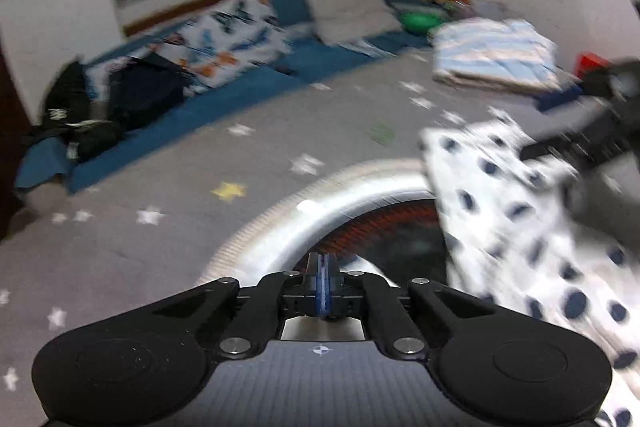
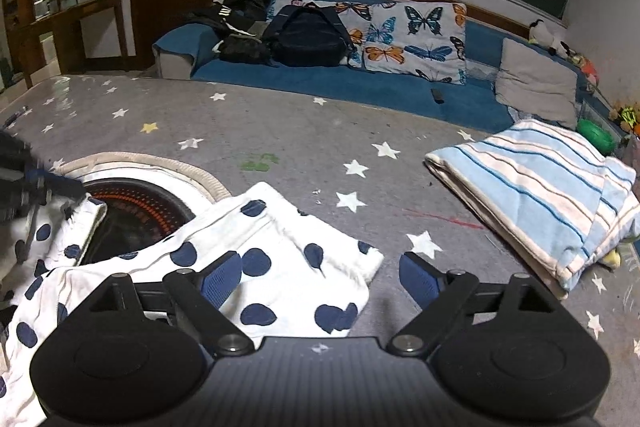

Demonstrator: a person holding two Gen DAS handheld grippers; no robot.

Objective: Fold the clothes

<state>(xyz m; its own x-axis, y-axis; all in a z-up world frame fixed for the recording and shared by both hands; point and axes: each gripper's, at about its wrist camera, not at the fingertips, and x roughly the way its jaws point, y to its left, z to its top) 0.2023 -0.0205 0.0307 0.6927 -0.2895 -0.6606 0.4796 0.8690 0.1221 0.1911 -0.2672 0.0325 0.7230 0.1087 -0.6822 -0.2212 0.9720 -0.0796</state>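
A grey star-printed floor mat (image 2: 280,131) fills the room in front of the blue sofa (image 2: 360,87). On it the white garment with navy dots (image 2: 280,267) lies partly over a round heater (image 2: 136,211), with a folded striped blanket (image 2: 532,195) well apart to its right. The right gripper (image 2: 320,275) hovers over the cloth, jaws wide apart. The left gripper (image 1: 322,283) has its jaws pressed together, nothing visible between them.

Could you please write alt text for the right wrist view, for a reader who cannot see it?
The right gripper hangs open over a white garment with navy polka dots spread on a grey star-patterned mat. A folded blue-striped blanket lies to the right, and a blue sofa with a butterfly cushion stands behind.
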